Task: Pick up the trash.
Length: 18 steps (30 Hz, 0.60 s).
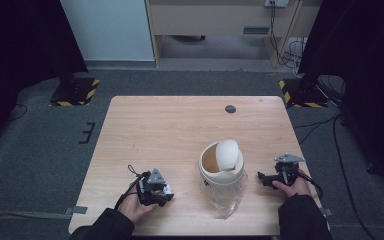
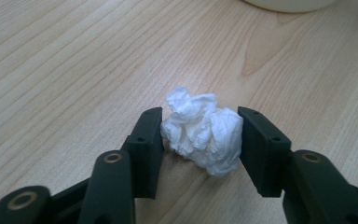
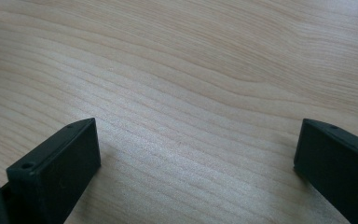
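The left gripper (image 2: 200, 135) has its jaws drawn in on a crumpled white tissue (image 2: 201, 133), both pads touching the wad's sides as it rests on the wooden table (image 2: 65, 60); in the left gripper view the tissue sits at mid-frame, squarely between the jaws, with no clear long axis. In the high view this gripper (image 1: 166, 192) lies at lower left of the table. The right gripper (image 3: 196, 163) stands wide with bare wood between its jaws; in the high view it (image 1: 262, 179) sits at lower right.

Between them, just right of centre, stands a white bin (image 1: 221, 172) with a domed swing lid (image 1: 228, 156) tilted so the opening shows at its upper left; its inside looks bare, though the depth is hidden. A clear plastic bag (image 1: 228, 200) trails from under it toward the bottom edge. From the held tissue the bin lies to the right and slightly up-frame, so the left hand is the one placed to carry it there.
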Tool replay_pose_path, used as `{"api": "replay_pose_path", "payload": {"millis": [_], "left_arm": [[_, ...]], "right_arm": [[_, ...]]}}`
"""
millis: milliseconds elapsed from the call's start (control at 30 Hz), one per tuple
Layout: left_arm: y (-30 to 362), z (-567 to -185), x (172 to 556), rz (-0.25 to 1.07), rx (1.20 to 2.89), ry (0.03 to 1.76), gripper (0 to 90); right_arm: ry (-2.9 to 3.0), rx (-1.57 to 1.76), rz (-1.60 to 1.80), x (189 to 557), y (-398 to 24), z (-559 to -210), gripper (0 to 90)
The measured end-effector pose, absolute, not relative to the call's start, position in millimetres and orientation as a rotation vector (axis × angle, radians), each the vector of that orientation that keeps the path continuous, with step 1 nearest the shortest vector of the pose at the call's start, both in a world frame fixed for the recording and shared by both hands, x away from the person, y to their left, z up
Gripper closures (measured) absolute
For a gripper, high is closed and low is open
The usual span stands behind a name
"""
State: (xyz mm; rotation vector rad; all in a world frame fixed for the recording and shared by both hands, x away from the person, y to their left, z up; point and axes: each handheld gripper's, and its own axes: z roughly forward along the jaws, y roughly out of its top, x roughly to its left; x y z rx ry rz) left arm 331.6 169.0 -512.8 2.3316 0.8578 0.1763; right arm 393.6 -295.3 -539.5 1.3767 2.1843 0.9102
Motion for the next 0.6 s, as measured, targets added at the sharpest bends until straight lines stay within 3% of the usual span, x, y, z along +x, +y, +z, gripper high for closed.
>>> {"api": "replay_pose_path", "payload": {"millis": [300, 600], "left_arm": [[170, -511, 333, 0.168, 2.319, 0.871, 61.4], [176, -502, 335, 0.21, 2.234, 0.888, 62.2]], "right_arm": [[2.189, 1.376, 0.91, 393, -295, -539, 0.5], [2.189, 1.376, 0.91, 393, -295, -539, 0.5]]}}
